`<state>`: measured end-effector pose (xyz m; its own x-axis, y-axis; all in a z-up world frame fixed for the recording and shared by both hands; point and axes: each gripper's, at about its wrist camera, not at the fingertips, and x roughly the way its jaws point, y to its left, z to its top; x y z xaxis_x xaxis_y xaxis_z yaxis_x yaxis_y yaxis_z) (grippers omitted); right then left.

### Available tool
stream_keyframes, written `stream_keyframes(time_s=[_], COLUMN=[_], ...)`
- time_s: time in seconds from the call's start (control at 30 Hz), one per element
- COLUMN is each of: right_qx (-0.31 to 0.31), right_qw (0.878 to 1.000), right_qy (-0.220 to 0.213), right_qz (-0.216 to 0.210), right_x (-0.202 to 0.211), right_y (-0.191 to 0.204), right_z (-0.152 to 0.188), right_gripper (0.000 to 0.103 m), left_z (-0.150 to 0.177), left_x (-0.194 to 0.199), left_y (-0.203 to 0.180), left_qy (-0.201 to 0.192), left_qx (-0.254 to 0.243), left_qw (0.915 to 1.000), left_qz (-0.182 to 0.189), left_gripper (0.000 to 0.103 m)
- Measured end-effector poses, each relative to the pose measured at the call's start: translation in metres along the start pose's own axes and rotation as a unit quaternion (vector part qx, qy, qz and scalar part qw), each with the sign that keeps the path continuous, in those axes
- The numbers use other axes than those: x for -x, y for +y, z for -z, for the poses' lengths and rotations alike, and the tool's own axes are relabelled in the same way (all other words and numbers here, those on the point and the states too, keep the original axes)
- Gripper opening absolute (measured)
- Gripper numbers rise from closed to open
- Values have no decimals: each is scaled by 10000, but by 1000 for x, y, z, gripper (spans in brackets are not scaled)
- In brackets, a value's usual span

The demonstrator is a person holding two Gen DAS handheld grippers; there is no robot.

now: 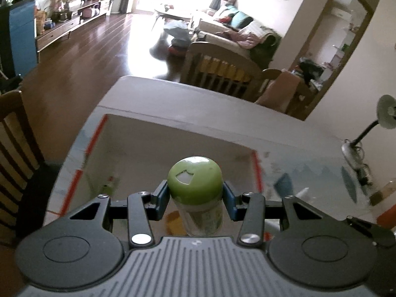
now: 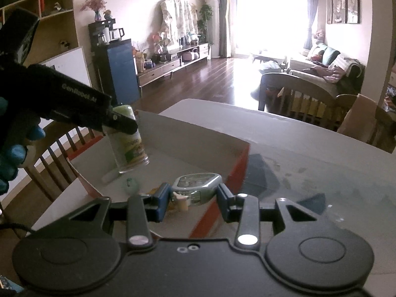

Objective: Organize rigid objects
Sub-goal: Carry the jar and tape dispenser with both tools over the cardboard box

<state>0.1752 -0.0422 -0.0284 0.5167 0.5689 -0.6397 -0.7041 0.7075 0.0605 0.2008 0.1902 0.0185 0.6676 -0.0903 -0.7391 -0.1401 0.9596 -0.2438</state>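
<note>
My left gripper (image 1: 195,198) is shut on a clear bottle with a green cap (image 1: 195,179), held upright above the open white box (image 1: 173,126). In the right wrist view the same bottle (image 2: 130,146) hangs tilted over the box's left side under the left gripper. My right gripper (image 2: 193,201) is shut on a flat green-grey case (image 2: 196,189) with a printed lid, low over the box's front red edge (image 2: 237,170). Small items lie on the box floor: a white tube (image 2: 110,176) and a green piece (image 2: 131,184).
The box sits on a grey table (image 2: 321,163) with dark blue patches. A wooden chair (image 2: 57,153) stands at the left edge, another chair (image 2: 304,99) beyond the far edge. A desk lamp (image 1: 366,133) stands at the table's right.
</note>
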Motion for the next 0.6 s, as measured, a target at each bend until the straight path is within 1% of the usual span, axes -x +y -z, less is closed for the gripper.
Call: stream_keyframes(time_s=[0.23, 0.43, 0.6], right_qx=[-23, 168, 272], right_qw=[9999, 9994, 9985], right_qy=[125, 296, 470], right_qz=[-11, 9, 34], right_x=[-39, -67, -89], right_y=[28, 51, 61], right_z=[-7, -10, -11], right_gripper=[40, 40, 40], left_z=[-2, 4, 5], left_x=[-19, -37, -56], left_y=[40, 63, 73], left_qy=[243, 482, 687], left_qx=[-42, -126, -275], left_qw=[9995, 9984, 9968], left_qz=[-179, -275, -313], left_gripper=[46, 46, 46])
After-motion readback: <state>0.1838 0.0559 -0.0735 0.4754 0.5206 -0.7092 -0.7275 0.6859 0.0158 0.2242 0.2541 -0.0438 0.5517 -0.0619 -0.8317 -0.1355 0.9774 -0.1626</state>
